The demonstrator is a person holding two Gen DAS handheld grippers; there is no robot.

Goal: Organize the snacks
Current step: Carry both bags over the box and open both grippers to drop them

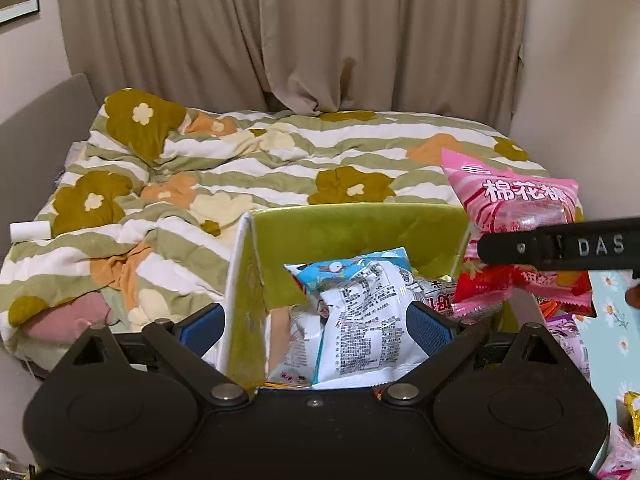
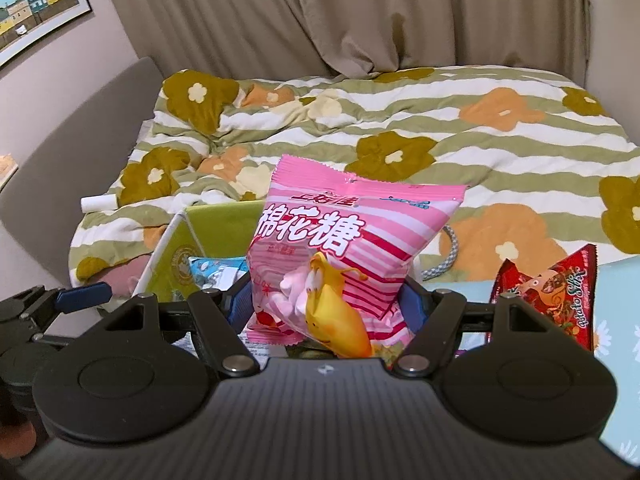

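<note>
Grippers first, since they're closest to the cameras. Left gripper [image 1: 316,324] has its blue pads [image 1: 428,330] spread wide with nothing clamped; a white snack bag [image 1: 368,328] covered in small print sits loose in the gap between them, lying inside the green box [image 1: 352,224]. Left pad looks to be outside the box's white left wall, right pad inside, so the gripper straddles that wall. Behind the white bag, at about 12 o'clock from the fingertips, there's a light blue bag [image 1: 340,270] also in the box.

Right gripper [image 2: 326,306] is clamped on a pink marshmallow bag [image 2: 340,256], both pads pressing its lower sides, bag standing upright with a yellow cartoon figure on the front. In the left view that same pink bag shows up at roughly 2 o'clock, hanging over the box's right edge, with the right gripper's black finger crossing in front of it. Whether its bottom touches the snacks underneath, I can't tell.

At about 3 o'clock from the right gripper, a dark red snack bag [image 2: 548,300] lies outside the box on a light blue daisy-print surface [image 2: 624,344].

Farther back: bed with a green-striped flowered duvet [image 2: 400,128], then beige curtains [image 1: 288,32], and a framed picture [image 2: 36,12] on the wall at 10 o'clock.
</note>
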